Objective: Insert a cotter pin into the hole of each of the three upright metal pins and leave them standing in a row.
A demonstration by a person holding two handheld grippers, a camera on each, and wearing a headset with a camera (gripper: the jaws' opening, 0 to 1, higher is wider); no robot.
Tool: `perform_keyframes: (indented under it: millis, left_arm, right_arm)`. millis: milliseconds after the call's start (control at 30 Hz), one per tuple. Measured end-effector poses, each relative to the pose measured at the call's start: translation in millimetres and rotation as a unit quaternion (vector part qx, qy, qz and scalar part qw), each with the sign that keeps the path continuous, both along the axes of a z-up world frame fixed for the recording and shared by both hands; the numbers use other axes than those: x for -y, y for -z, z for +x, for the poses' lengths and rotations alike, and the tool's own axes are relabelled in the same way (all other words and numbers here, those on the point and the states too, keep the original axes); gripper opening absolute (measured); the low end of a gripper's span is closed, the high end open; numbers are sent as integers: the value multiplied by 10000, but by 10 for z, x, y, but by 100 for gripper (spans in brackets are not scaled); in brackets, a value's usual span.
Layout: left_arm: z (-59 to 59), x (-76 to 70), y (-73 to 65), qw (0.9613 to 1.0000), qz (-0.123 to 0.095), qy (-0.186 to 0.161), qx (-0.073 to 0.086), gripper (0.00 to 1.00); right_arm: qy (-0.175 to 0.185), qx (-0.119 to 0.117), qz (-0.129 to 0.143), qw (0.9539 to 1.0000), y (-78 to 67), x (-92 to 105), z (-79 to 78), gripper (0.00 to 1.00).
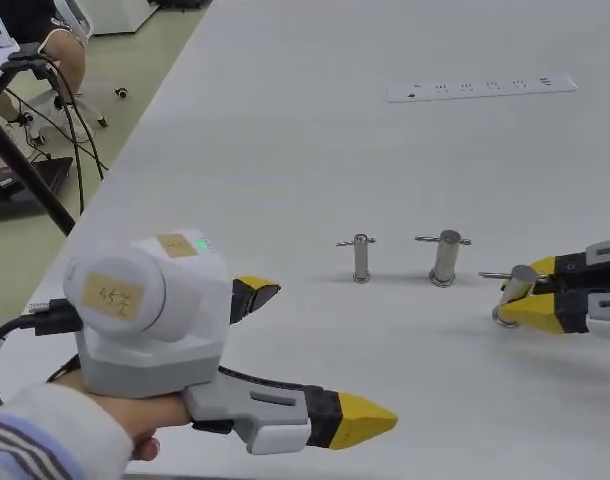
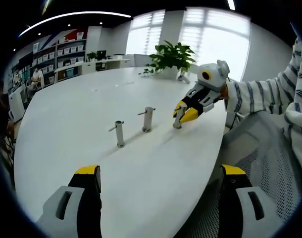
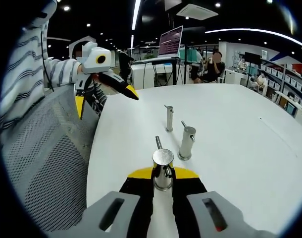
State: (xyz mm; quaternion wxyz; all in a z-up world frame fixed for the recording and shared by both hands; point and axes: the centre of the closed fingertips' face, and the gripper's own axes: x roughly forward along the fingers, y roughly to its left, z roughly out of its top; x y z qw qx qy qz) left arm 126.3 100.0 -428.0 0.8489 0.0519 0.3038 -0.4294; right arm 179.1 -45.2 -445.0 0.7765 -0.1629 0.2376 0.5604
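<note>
Three upright metal pins stand in a row on the white table (image 1: 285, 130), each with a cotter pin through its top. The left pin (image 1: 361, 258) and the middle pin (image 1: 445, 258) stand free. My right gripper (image 1: 525, 292) is shut on the right pin (image 1: 515, 285), its yellow jaws clamping the shaft (image 3: 163, 171) from both sides. In the right gripper view, the other two pins (image 3: 188, 141) (image 3: 169, 118) stand beyond it. My left gripper (image 1: 315, 355) hovers open near the table's front edge, well short of the row (image 2: 120, 134), with nothing between its jaws.
A white power strip (image 1: 482, 88) lies at the far side of the table. The table's left edge drops to the floor, where there are cables and a stand (image 1: 25, 150). A mesh chair (image 2: 260, 144) is close behind the near edge. A potted plant (image 2: 173, 54) sits at the table's far end.
</note>
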Motion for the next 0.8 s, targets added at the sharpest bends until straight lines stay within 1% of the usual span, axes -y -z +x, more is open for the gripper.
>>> perform_keyframes:
  millis: [100,333,800]
  left_arm:
    - [-6,-9,0,10000,19,-19,-19,99]
    - [-20,-42,38,9999,74,-93,-95,99]
    - [-38,-116,50,9994,119,-266,-185,99]
  right_arm:
    - [65,-4,-2,10000,-2,87,81,8]
    - [160,-2,-51,9999,14,216,229,8]
    - [186,21,-146,9997,65,339,420,8]
